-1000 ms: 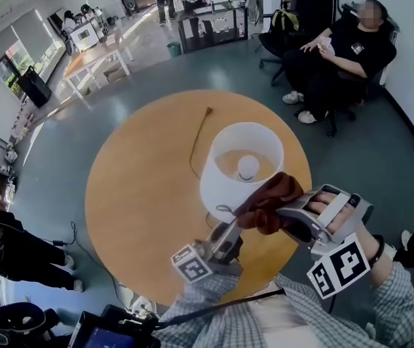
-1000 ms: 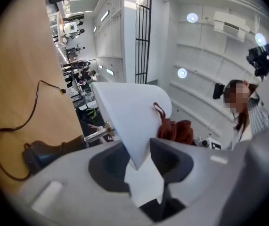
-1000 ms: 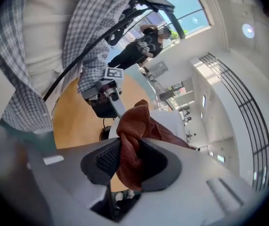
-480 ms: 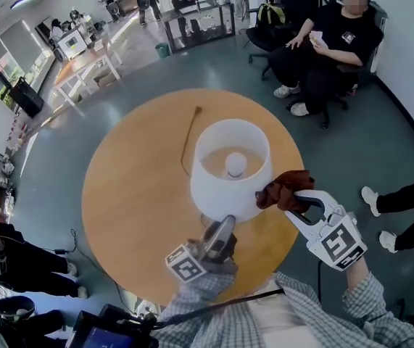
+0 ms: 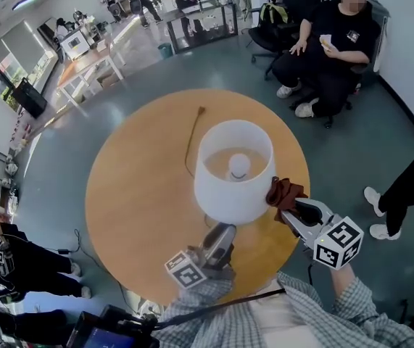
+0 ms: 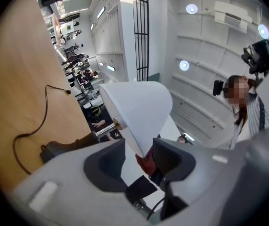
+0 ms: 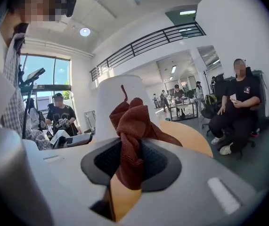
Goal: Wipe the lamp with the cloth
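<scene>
A lamp with a white shade [image 5: 233,169] stands in the middle of the round wooden table [image 5: 134,194], its bulb [image 5: 239,165] showing inside. My right gripper [image 5: 294,212] is shut on a red-brown cloth [image 5: 283,192], which rests against the shade's right side. In the right gripper view the cloth [image 7: 132,126] bunches between the pads in front of the shade [image 7: 110,95]. My left gripper [image 5: 221,232] is at the shade's lower front rim. Its jaws have just been opening, and the shade's rim [image 6: 136,109] sits loosely between them, with my left gripper [image 6: 139,157] open.
The lamp's cord [image 5: 191,140] trails across the table to the far side. A person sits in a chair [image 5: 330,49] at the back right. Another person's leg [image 5: 402,191] is near the table's right edge. People stand at the left [image 5: 3,259].
My right gripper has rolled over and sunk along the shade's right side, carrying the cloth. The left gripper stays at the shade's lower rim. A person's leg has come in at the right.
</scene>
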### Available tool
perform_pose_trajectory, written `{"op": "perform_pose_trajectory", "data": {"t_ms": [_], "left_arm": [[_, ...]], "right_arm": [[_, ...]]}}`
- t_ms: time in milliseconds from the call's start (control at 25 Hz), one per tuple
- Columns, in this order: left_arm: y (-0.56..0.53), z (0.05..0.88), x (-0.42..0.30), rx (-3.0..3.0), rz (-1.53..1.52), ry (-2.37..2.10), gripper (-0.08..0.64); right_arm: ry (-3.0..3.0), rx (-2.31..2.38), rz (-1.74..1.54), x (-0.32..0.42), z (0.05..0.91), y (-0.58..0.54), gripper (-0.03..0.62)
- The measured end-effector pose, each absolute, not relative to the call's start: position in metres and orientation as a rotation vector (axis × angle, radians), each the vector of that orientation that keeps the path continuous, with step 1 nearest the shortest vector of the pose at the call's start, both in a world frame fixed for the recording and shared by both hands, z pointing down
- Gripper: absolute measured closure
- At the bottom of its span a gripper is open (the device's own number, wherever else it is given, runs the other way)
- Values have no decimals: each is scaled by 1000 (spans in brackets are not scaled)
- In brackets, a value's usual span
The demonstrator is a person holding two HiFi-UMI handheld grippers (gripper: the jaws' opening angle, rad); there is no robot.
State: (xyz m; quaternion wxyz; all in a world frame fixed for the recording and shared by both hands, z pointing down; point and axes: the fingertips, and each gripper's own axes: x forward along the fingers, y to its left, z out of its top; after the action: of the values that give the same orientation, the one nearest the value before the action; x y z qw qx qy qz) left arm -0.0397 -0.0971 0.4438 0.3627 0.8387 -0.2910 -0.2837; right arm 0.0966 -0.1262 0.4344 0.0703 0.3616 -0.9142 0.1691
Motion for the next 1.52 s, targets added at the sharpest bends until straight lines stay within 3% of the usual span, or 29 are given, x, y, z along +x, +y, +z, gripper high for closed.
{"op": "perform_pose_trajectory", "data": {"t_ms": [240,600,1000,1520], "left_arm": [[-92,443,-73,2374,-445,-959,387],[-95,360,-83,2844,73,-1066,390],[-110,308,-41,3323,991,-720,368],[-131,329,-11,3192,1880,-218,378]], "right_arm": [[-2763,1081,572,98,442,-132,486],[-2774,1055,578,99,438,-131,486],[-2786,1018,553,93,439,-130,486],[-2796,986,545,92,440,-126,486]]}}
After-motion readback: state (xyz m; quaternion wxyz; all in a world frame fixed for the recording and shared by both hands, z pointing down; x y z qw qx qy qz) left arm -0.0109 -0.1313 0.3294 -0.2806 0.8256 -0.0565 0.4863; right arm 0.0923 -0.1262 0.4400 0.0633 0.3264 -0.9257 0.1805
